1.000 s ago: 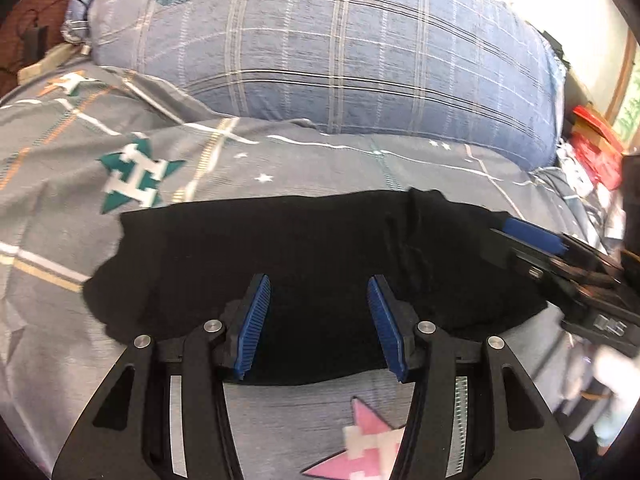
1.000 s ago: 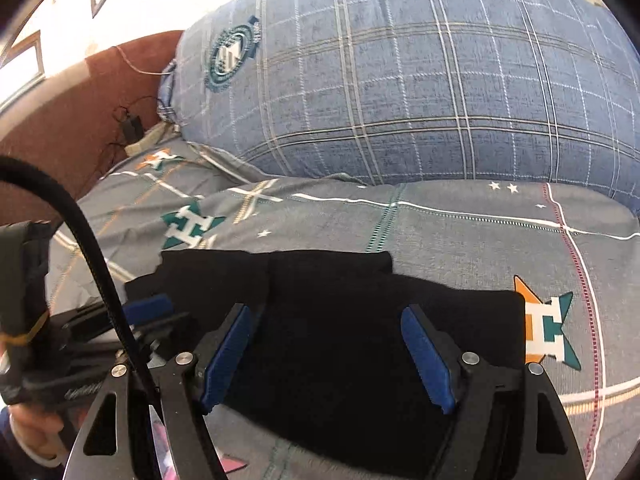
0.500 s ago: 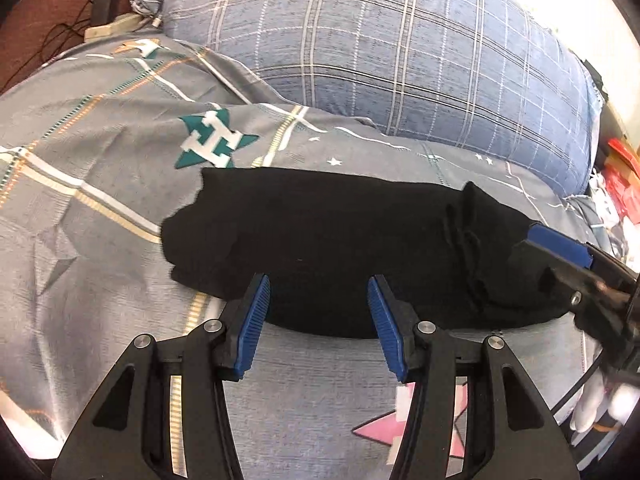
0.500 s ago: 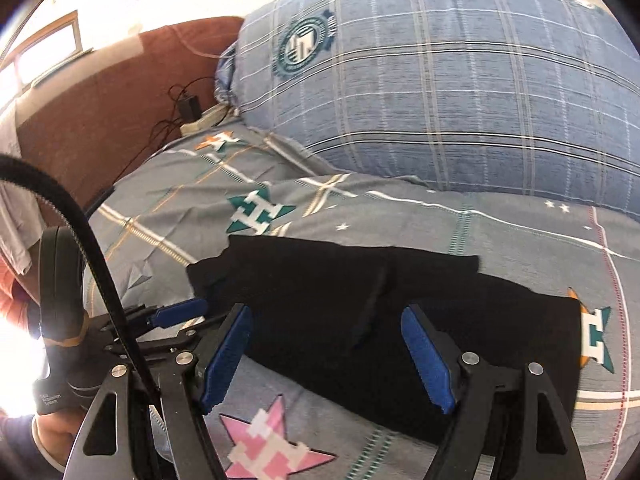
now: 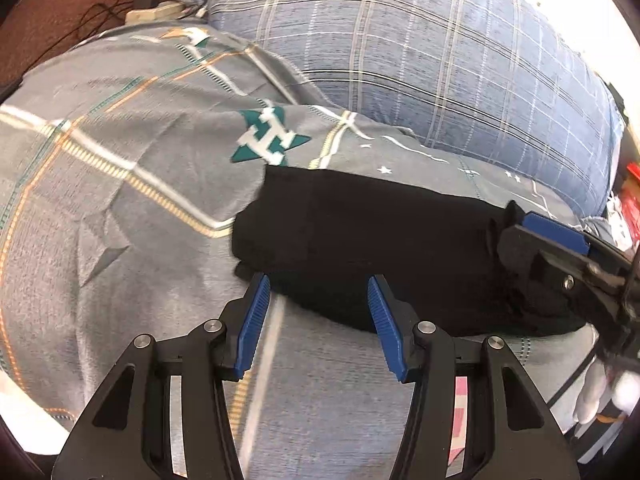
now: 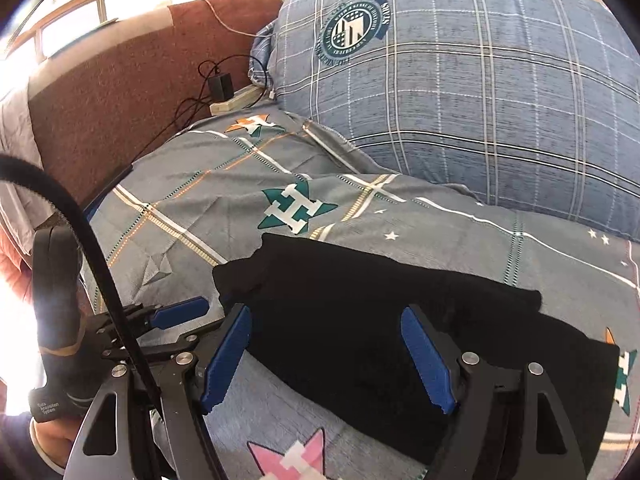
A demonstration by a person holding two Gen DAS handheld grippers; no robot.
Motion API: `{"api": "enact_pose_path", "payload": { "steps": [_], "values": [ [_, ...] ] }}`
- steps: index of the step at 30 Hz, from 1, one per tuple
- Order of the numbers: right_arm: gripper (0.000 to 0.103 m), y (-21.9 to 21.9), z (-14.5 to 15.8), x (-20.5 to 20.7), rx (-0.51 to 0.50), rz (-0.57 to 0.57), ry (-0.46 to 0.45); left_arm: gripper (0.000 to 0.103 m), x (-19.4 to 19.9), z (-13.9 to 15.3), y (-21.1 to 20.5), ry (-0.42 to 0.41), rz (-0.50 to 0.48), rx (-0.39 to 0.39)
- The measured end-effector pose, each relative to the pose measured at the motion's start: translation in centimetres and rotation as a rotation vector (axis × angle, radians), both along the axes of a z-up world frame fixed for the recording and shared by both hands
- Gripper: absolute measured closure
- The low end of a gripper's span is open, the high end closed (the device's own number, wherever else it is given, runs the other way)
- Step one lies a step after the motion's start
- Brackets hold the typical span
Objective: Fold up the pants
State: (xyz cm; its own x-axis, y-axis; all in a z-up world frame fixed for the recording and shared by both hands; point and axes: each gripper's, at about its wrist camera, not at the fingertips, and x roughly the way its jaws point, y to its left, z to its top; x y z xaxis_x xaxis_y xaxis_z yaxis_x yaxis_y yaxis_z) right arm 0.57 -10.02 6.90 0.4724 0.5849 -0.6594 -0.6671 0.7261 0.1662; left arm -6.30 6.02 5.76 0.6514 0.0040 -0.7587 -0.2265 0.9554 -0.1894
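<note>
1. The folded black cloth pants (image 5: 360,240) (image 6: 380,320) are laid flat as a long band across the grey patterned bed cover (image 5: 120,160) (image 6: 224,200).
2. The left tongs (image 5: 318,320) (image 6: 176,316) are held released over the near edge of the pants, gripping nothing.
3. The right tongs (image 6: 326,356) (image 5: 556,236) are likewise spread, above the pants.
4. A large blue plaid pillow (image 5: 440,60) (image 6: 480,100) is seen behind, beside a brown upholstered headboard (image 6: 120,92).
</note>
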Motion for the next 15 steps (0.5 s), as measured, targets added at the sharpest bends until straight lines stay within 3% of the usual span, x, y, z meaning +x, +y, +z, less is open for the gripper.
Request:
{"api": "enact_pose_path", "payload": {
  "steps": [5, 8, 15],
  "values": [
    [0.027, 2.1, -0.5, 1.4, -0.022, 0.059, 0.014, 0.051, -1.2, -1.7, 2.5, 0.041, 0.113, -0.093],
    [0.027, 3.8, -1.0, 2.6, -0.049, 0.105, 0.023, 0.051, -1.7, -2.7, 4.2, 0.067, 0.168, -0.199],
    [0.027, 7.8, -1.8, 5.0, -0.110, 0.215, 0.012, 0.049, -1.6, -2.8, 5.5, 0.037, 0.159, -0.312]
  ]
}}
